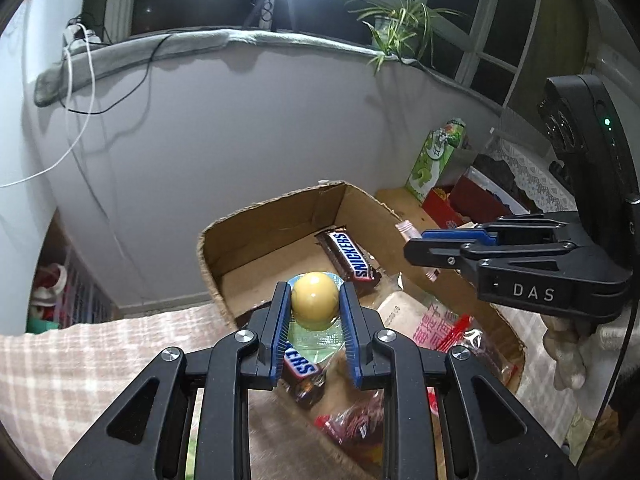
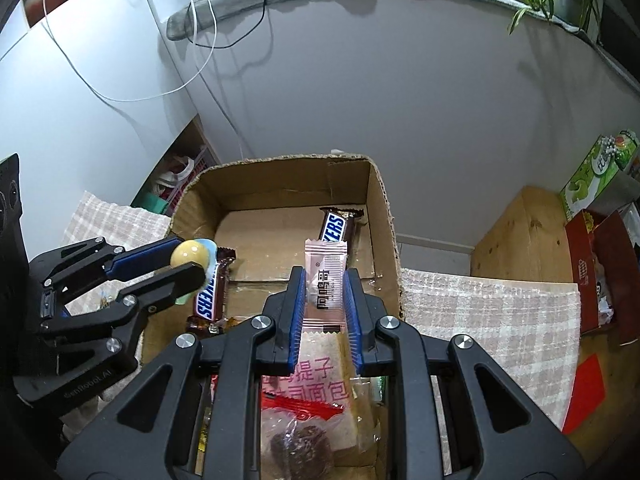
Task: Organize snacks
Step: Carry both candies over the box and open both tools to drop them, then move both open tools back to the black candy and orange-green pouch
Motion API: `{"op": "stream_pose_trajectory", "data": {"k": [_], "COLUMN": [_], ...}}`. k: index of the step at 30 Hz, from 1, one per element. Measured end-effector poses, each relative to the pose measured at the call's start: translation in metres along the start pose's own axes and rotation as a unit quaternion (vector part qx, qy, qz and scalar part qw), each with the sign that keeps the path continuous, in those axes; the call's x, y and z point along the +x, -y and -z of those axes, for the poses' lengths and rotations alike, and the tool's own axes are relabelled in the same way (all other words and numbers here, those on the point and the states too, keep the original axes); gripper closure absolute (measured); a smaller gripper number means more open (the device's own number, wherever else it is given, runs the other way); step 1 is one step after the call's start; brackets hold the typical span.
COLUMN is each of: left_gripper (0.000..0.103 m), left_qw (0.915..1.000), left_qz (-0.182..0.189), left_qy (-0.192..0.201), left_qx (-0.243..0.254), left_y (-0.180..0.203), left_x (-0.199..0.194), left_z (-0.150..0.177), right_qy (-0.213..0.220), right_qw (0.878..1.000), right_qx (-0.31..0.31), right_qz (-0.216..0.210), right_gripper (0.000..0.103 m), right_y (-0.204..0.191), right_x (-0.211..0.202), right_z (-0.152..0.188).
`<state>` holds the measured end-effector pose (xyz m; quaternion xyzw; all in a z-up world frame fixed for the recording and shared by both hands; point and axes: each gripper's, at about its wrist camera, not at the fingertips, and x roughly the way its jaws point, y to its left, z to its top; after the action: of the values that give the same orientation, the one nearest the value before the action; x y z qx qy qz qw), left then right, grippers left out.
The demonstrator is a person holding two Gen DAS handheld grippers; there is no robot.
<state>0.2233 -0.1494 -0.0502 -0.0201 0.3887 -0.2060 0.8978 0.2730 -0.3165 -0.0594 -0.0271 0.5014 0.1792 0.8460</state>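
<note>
From the left wrist camera, the left gripper (image 1: 314,308) stands narrowly parted, its blue-padded fingers (image 1: 280,320) clamped on a round yellow jelly cup with a clear plastic rim (image 1: 314,300), held above the open brown cardboard box (image 1: 276,216). Inside the box lies a brown Snickers bar (image 1: 349,255) against the far right wall, a second Snickers bar (image 1: 300,364) below the gripper, and a clear bread packet with pink lettering (image 1: 436,328). The right gripper (image 1: 416,246) enters from the right, over the box.

From the right wrist camera, the right gripper (image 2: 325,294) is closed almost fully on a thin pale pink sachet with dark printing (image 2: 325,276), which stands upright between the pads above the box. The box rests on a checked cloth covering the counter (image 2: 492,312).
</note>
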Motion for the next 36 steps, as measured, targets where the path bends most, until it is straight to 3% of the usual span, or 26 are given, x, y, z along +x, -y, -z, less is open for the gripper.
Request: {"op": "stream_pose_trajectory", "data": {"k": [8, 10, 11, 12, 14, 15, 36], "left_gripper": [0.079, 0.079, 0.078, 0.072, 0.057, 0.054, 0.054], "left_qw": [0.9997, 0.9997, 0.9996, 0.9996, 0.9996, 0.9996, 0.9997], "left_qz": [0.004, 0.005, 0.006, 0.006, 0.000, 0.000, -0.005], "left_qy": [-0.018, -0.023, -0.025, -0.027, -0.028, -0.025, -0.002], "left_qx": [0.014, 0.008, 0.007, 0.008, 0.009, 0.009, 0.023], "left_y": [0.010, 0.009, 0.010, 0.010, 0.011, 0.011, 0.024], "left_x": [0.016, 0.018, 0.018, 0.018, 0.016, 0.015, -0.016], "left_z": [0.001, 0.001, 0.000, 0.000, 0.000, 0.000, 0.004], "right_qy": [-0.005, -0.002, 0.002, 0.008, 0.011, 0.012, 0.024], "right_qw": [1.000, 1.000, 1.000, 1.000, 1.000, 1.000, 0.999], "right_qx": [-0.004, -0.005, -0.007, -0.007, -0.007, -0.007, -0.017], "right_qz": [0.004, 0.008, 0.011, 0.013, 0.011, 0.012, 0.024], "right_gripper": [0.078, 0.056, 0.040, 0.036, 0.036, 0.036, 0.036], "right_y": [0.000, -0.002, -0.002, -0.003, -0.004, -0.004, -0.019], "right_x": [0.004, 0.002, 0.000, -0.002, -0.006, -0.007, -0.039], "right_z": [0.001, 0.001, 0.001, 0.001, 0.000, 0.000, 0.012]}}
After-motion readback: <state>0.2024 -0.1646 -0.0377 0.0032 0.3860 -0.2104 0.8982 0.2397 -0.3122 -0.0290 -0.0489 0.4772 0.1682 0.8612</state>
